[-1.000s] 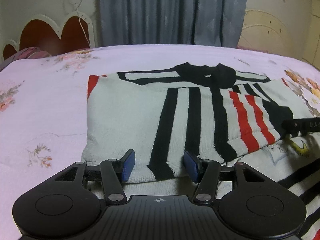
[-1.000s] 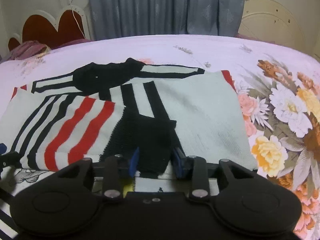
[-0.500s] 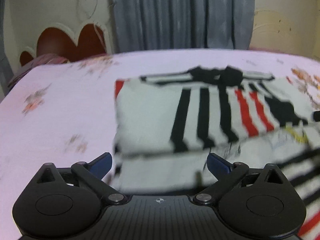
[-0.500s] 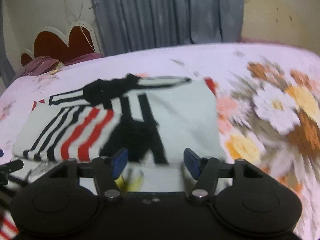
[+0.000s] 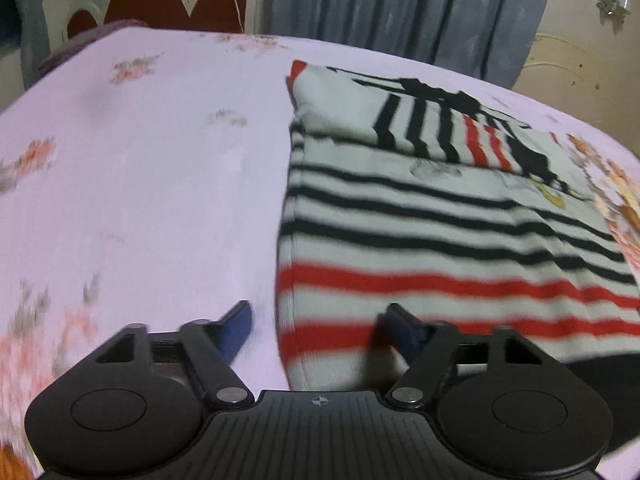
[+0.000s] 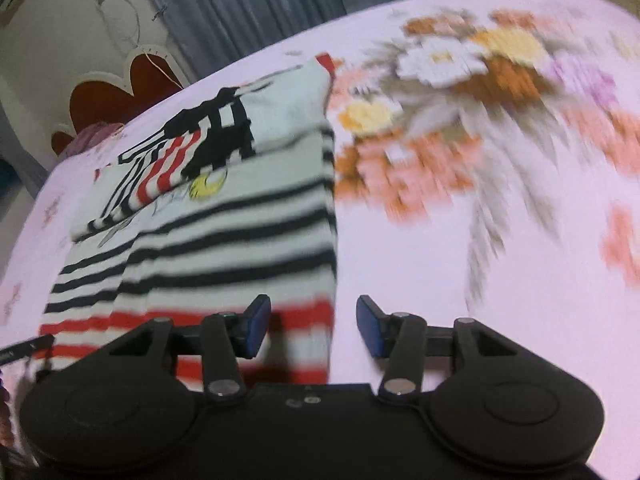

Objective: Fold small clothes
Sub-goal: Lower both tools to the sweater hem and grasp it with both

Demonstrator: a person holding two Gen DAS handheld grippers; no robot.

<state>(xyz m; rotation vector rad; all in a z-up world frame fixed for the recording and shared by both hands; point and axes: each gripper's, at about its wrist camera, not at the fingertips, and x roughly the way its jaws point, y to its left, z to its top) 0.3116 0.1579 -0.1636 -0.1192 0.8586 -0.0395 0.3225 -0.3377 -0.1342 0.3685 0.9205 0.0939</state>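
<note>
A small white sweater (image 5: 440, 232) with black and red stripes lies flat on the bed, its sleeves folded across the far end; it also shows in the right wrist view (image 6: 224, 240). My left gripper (image 5: 320, 330) is open and empty, its jaws either side of the sweater's near left hem corner. My right gripper (image 6: 314, 328) is open and empty, its jaws either side of the near right hem corner. A tip of the left gripper shows at the left edge of the right wrist view (image 6: 24, 350).
The pink floral bedsheet (image 5: 140, 184) spreads to the left of the sweater and to its right (image 6: 500, 160). A red and white headboard (image 5: 160, 4) and grey curtains (image 5: 400, 8) stand behind the bed.
Both grippers let go of the folded sleeves, opened and pulled back to the sweater's near hem, the left at its left corner and the right at its right corner.
</note>
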